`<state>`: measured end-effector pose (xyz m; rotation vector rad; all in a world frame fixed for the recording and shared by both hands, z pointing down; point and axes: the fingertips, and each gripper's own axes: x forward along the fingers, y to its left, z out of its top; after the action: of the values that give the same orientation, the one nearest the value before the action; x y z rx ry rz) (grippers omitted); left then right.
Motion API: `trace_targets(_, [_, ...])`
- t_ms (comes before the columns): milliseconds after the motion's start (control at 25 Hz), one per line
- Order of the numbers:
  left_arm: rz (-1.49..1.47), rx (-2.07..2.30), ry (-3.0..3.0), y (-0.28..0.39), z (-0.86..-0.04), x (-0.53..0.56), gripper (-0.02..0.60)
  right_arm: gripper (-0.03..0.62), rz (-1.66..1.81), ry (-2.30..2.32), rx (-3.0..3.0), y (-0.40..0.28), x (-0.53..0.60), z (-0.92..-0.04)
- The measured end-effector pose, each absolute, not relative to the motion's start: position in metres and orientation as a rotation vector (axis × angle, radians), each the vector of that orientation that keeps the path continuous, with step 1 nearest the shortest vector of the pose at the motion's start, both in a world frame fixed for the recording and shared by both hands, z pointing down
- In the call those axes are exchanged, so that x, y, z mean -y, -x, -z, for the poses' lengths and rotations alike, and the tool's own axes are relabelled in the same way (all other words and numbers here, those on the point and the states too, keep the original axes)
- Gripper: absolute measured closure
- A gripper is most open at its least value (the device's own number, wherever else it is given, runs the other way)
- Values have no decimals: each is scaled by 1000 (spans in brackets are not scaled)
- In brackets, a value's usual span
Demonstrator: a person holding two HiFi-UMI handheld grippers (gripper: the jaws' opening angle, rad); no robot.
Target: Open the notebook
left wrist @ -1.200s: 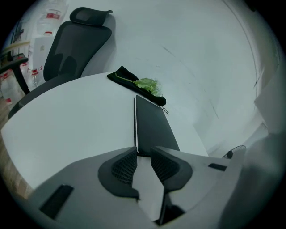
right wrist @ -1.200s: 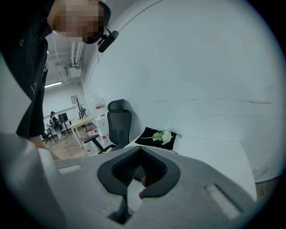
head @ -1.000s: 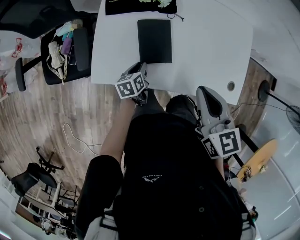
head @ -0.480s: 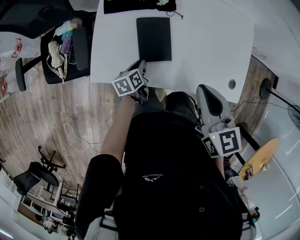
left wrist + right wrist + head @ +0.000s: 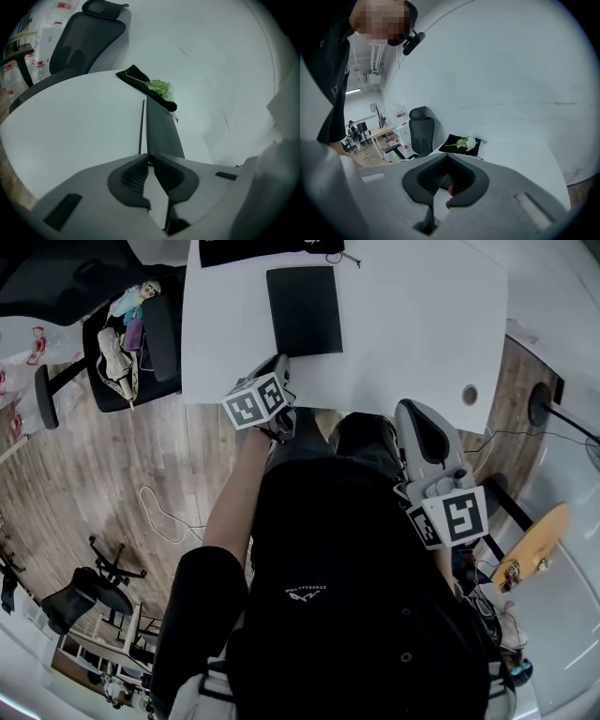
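Left tongs (image 5: 149, 156): seen closed, tips brought together, only a sliver of gap behind them; nothing is seen clamped.
Left tongs position: held low over the worktop (image 5: 412, 324), tips set right at the near left corner of the notebook (image 5: 303, 310); contact cannot be told.
Notebook: laid flat and closed, black cover up, directly ahead of the left tongs and running away from the tips; well ahead and left of the right tongs.
Thin dark line (image 5: 141, 126): seen just left of the notebook's long edge, parallel to it, ending at the left tips; what it is cannot be made out.
Right tongs (image 5: 448, 158): also seen closed, tips met, nothing gripped between them.
Right tongs position: held at the worktop's near edge beside the person's torso, pointed across the white surface, well apart from the notebook.
Left cube (image 5: 254, 401): carried behind the left tongs.
Right cube (image 5: 453, 518): carried behind the right tongs.
Black cloth (image 5: 138, 77): spread at the far edge, beyond the notebook from the left tongs; a pale green sprig (image 5: 160, 87) is laid on it.
Round port (image 5: 470, 395): set in the worktop, just ahead and right of the right tongs.
Office chair (image 5: 82, 40): parked beyond the worktop, ahead and left of the left tongs.
Second chair (image 5: 131, 334): placed left of the left tongs, off the worktop, loaded with loose items.
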<state>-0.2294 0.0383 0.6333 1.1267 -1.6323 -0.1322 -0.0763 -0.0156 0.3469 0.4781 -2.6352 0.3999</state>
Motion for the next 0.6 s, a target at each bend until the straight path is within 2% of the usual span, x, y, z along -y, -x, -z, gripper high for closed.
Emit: trace_targets(600, [49, 1772, -1094, 226, -613, -37, 549, 589, -404, -406, 2675, 46, 22, -343])
